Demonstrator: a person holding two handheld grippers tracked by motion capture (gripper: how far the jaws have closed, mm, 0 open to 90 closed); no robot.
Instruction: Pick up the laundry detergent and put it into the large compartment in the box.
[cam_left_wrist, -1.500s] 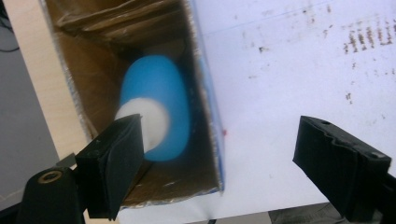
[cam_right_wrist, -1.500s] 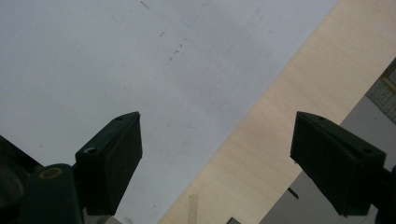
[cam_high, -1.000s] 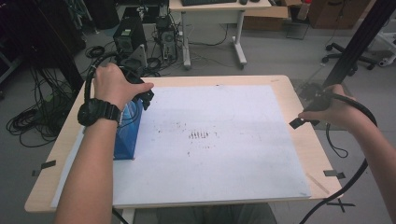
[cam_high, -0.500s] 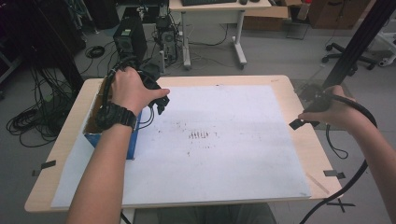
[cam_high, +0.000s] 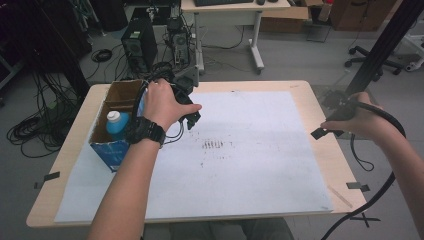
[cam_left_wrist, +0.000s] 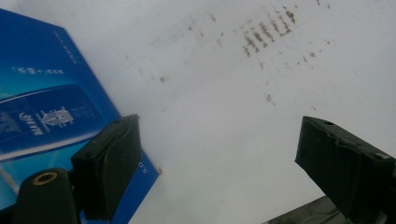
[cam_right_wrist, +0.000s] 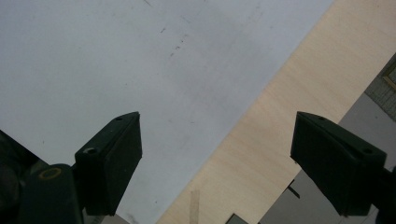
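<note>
My left claw (cam_high: 192, 119) wide open, empty, beside blue box (cam_high: 111, 131) holding bottle (cam_high: 116, 124); right claw (cam_high: 324, 131) open, empty, parked at worktop (cam_high: 320, 95) edge, clear of work.

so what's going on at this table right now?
A person holds a gripper in each hand over a table covered with a white sheet. An open blue box at the table's left holds a blue bottle with a white cap. The left gripper hangs just right of the box, jaws open with nothing between them. The right gripper sits at the table's right edge, jaws open and empty too.
</note>
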